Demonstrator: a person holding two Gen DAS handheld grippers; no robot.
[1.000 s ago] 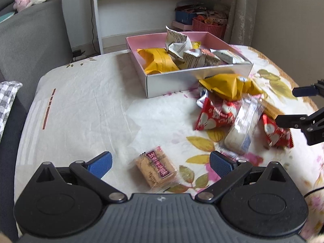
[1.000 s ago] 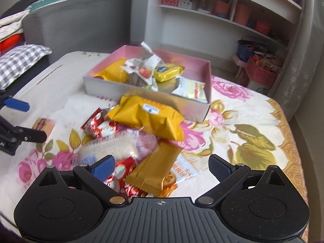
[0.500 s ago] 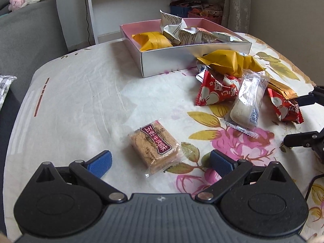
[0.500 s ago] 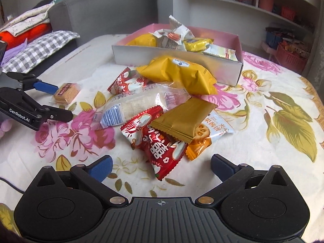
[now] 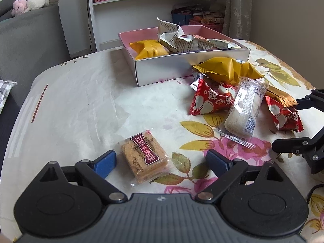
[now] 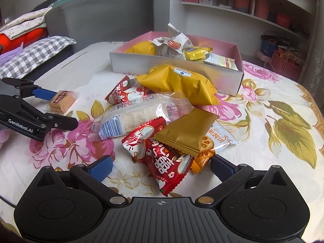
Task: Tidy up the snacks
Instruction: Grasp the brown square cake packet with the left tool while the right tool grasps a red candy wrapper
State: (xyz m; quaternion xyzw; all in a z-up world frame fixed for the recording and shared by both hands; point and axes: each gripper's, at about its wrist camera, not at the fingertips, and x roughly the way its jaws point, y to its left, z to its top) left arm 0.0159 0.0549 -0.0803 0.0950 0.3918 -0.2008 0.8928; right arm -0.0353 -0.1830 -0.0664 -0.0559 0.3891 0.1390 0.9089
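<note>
A brown cracker packet [image 5: 144, 155] with a dark red label lies on the flowered cloth between the fingers of my left gripper [image 5: 162, 162]. Its jaws are closing, and the blue pads stand just clear of the wrapper. The right wrist view shows the same packet [image 6: 62, 101] inside the left gripper [image 6: 58, 107]. My right gripper [image 6: 161, 167] is open low over a snack pile, with a red packet [image 6: 162, 162] between its fingers and untouched. A pink-lined white box [image 5: 182, 68] holding several snacks stands behind the pile.
The pile holds a clear rice-cake packet [image 6: 137, 115], yellow packets [image 6: 178, 83], a gold packet [image 6: 186, 131] and a second red packet [image 6: 125, 93]. A grey sofa [image 6: 101, 14] with cushions lies to the left, and white shelves [image 6: 243, 6] stand behind.
Both grippers have come closer to the cloth. The cracker packet now lies between the left fingers, which have narrowed a little. The red packet now lies between the right fingers.
</note>
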